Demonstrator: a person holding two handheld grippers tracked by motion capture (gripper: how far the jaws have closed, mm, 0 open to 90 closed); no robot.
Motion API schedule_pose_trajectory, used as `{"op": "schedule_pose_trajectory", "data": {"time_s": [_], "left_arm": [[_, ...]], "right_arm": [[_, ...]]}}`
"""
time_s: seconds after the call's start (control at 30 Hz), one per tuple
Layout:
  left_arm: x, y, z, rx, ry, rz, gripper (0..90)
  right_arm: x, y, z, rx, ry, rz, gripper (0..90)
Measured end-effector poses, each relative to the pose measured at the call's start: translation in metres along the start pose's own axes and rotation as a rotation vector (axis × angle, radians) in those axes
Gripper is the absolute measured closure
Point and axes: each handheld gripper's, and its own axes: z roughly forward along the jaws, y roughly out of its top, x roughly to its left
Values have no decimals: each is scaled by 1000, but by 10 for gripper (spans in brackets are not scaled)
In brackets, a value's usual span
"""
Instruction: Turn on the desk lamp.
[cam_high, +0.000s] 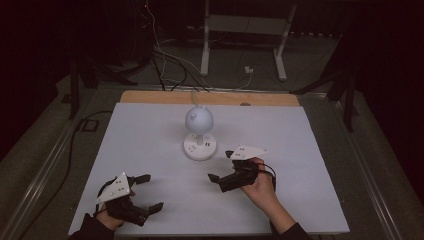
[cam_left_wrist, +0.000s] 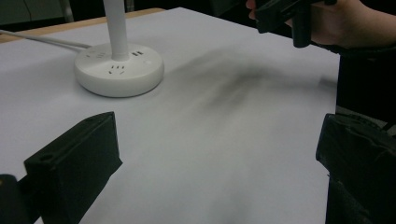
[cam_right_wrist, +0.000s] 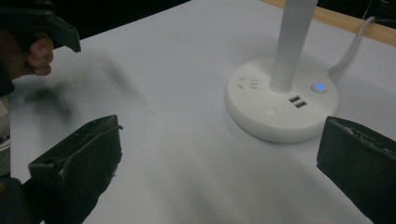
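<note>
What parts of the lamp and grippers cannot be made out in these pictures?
- Lamp head: cut off by the top edge in both gripper views.
- Base markings: too small in the high view.
- Right gripper: cut by the top edge in the left gripper view.

High view looks forward and down over the whole white table (cam_high: 150, 150). Both gripper views sit low, just above the tabletop, close. Each faces the lamp base (cam_left_wrist: 119, 70) (cam_right_wrist: 281, 105) from opposite sides, with the other hand behind.
</note>
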Motion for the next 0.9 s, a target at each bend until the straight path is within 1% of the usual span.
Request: {"op": "schedule_pose_trajectory", "data": {"time_s": [0.03, 0.07, 0.1, 0.13, 0.2, 0.23, 0.37, 0.4, 0.53, 0.6, 0.7, 0.73, 0.77, 0.8, 0.83, 0.87, 0.9], "left_arm": [[0, 0, 0, -1, 0, -2, 2], [0, 0, 0, -1, 0, -2, 2], [0, 0, 0, 0, 1, -1, 2], [0, 0, 0, 0, -1, 0, 2], [0, 0, 0, -2, -2, -2, 2], [0, 0, 0, -3, -3, -2, 2], [0, 0, -1, -3, -4, 2, 2], [0, 0, -1, -4, -3, 0, 2], [0, 0, -1, -1, -3, -2, 2], [1, 0, -1, -2, -4, -4, 2], [1, 0, -1, -2, -5, -3, 2], [1, 0, -1, -2, -5, -3, 2], [1, 0, -1, -2, -5, -2, 2], [1, 0, -1, -2, -6, -4, 2], [1, 0, -1, -2, -6, -5, 2], [1, 0, -1, -1, -6, -4, 2], [1, 0, -1, 0, -7, -3, 2]], "right_arm": [[0, 2, 4, 3, 0, -8, 0], [0, 2, 4, 3, 0, -8, 0], [0, 4, 8, -1, 12, 1, 0], [0, 4, 8, -1, 12, 1, 0], [-1, 7, 13, -5, 26, 5, 0], [-1, 10, 18, -6, 36, 4, 0], [-3, 15, 25, 1, 29, 3, 0], [-4, 18, 30, 8, 26, 10, 0], [-8, 21, 35, 13, 25, 14, 0], [-14, 23, 40, 14, 37, 25, 0], [-17, 24, 43, 22, 33, 32, 0], [-18, 25, 44, 24, 32, 41, 0], [-21, 26, 48, 24, 23, 52, 0], [-21, 26, 48, 24, 23, 52, 0], [-23, 27, 52, 17, 4, 66, 0], [-23, 27, 52, 17, 4, 66, 0], [-23, 27, 55, 26, -3, 74, 23]]}}
